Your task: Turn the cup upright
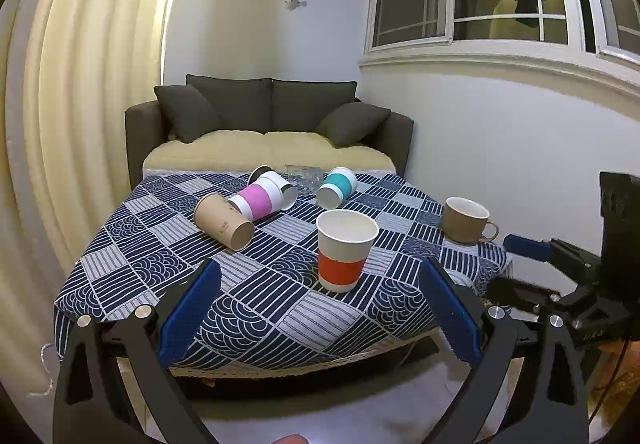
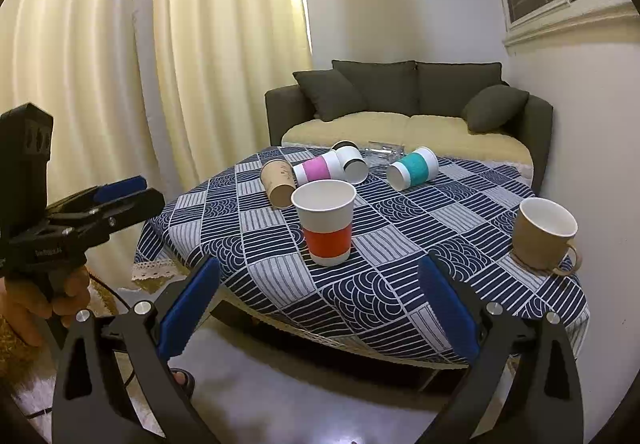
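An orange-banded paper cup [image 1: 345, 250] [image 2: 326, 221] stands upright near the table's front. Behind it several cups lie on their sides: a brown one [image 1: 223, 226] [image 2: 278, 183], a pink-banded one [image 1: 258, 201] [image 2: 318, 168], a black-rimmed white one [image 1: 282, 190] [image 2: 353, 162] and a teal-banded one [image 1: 338, 188] [image 2: 413, 167]. My left gripper [image 1: 318, 308] is open and empty, short of the table's front edge. My right gripper [image 2: 320, 308] is open and empty, also in front of the table. Each gripper shows in the other's view, the right one [image 1: 528, 248] and the left one [image 2: 120, 190].
A tan mug [image 1: 466, 220] [image 2: 544, 234] stands upright at the table's right edge. A clear glass dish [image 1: 304, 176] lies at the back. The table has a blue patterned cloth [image 1: 280, 284]. A dark sofa [image 1: 268, 116] stands behind it, curtains on the left, a wall on the right.
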Motion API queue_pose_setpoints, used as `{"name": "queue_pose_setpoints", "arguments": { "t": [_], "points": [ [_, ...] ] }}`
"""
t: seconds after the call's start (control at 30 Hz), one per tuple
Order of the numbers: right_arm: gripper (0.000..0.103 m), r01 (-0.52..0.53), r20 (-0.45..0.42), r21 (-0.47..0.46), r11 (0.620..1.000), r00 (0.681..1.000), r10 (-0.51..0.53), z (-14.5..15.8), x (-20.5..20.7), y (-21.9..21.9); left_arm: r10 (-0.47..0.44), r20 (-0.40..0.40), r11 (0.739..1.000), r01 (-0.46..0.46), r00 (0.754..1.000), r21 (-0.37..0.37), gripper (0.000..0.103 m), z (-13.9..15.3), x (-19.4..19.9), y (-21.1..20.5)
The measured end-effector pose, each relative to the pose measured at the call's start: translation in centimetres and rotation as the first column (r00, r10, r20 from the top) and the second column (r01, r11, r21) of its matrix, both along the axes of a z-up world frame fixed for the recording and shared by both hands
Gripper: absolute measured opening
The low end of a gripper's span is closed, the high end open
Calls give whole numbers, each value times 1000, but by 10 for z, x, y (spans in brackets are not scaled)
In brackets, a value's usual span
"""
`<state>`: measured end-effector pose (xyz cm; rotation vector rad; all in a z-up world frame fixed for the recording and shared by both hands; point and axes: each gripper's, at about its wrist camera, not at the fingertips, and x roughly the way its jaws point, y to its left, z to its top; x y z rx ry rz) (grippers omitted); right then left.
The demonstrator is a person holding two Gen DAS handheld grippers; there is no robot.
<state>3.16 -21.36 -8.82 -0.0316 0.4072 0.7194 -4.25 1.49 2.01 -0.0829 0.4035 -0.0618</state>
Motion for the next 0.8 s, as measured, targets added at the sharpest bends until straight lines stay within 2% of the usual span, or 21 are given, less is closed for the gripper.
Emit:
{"name": "queue_pose_setpoints", "arguments": {
  "t": [0.8],
  "points": [
    [98, 1, -21, -5, 1000, 1000, -2, -2, 7, -2, -16, -85, 999, 20, 996, 42, 96, -14, 13, -12]
  ]
}}
